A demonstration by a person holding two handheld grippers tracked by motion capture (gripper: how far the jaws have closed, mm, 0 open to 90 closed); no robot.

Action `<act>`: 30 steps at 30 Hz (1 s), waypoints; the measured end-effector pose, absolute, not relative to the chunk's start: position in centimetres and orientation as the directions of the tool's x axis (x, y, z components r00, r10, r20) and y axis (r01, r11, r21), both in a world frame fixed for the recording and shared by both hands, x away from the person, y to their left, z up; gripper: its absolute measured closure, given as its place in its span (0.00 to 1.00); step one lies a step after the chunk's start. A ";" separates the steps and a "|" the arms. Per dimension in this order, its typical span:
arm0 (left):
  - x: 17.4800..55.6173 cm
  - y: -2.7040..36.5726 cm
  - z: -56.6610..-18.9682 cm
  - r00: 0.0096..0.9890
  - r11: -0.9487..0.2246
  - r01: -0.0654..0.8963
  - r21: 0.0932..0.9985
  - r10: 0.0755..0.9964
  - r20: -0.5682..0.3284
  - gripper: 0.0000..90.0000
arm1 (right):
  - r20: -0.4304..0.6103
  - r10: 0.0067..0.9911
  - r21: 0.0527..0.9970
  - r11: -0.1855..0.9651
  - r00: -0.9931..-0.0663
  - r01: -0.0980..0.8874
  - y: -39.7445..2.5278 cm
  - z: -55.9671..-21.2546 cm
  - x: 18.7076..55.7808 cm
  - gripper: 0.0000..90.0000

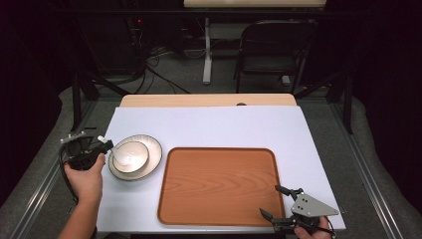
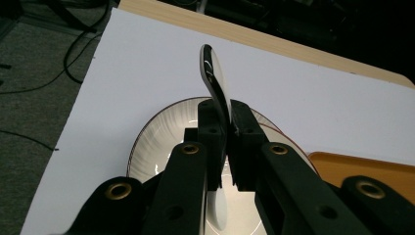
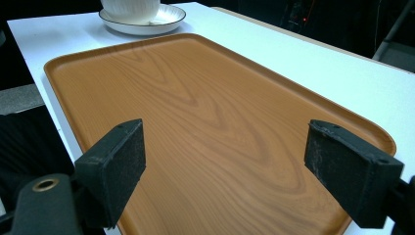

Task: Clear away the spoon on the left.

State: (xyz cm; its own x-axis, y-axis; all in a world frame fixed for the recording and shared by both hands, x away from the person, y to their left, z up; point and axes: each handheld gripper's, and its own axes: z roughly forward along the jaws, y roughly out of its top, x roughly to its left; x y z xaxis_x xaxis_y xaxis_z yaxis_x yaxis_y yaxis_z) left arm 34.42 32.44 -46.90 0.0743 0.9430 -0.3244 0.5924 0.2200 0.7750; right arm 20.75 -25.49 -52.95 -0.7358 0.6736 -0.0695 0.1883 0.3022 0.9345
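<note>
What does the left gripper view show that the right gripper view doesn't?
Left gripper view: the left gripper shut on a white ceramic spoon with a dark rim, held above the bowl.

Right gripper view: the right gripper open above the wooden tray, whose whole brown surface it shows.

Both: the white ribbed bowl on its dark-rimmed saucer, the tray, and the white table cover.

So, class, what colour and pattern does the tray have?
The tray is orange-brown with a wood-grain pattern, clearest in the right gripper view.
</note>
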 end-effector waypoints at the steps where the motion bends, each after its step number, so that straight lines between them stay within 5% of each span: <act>1: 34.4 32.4 -46.7 0.081 0.206 0.597 0.775 0.946 -0.313 0.95 | -0.069 0.674 0.935 0.302 -0.736 0.188 -25.5 -52.9 20.7 0.16; 30: 34.1 27.9 -42.4 0.307 -0.062 0.652 0.755 0.933 -0.188 0.95 | -0.067 0.675 0.934 0.301 -0.735 0.192 -25.5 -53.0 20.8 0.16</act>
State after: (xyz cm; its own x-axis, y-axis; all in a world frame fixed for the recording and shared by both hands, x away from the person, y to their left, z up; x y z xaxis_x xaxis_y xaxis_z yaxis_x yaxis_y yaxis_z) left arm 34.13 27.92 -42.38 0.3068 0.9329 -0.1883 0.6522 -0.0620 0.7555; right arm 20.78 -25.50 -52.95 -0.7350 0.6748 -0.0665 0.1922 0.3014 0.9339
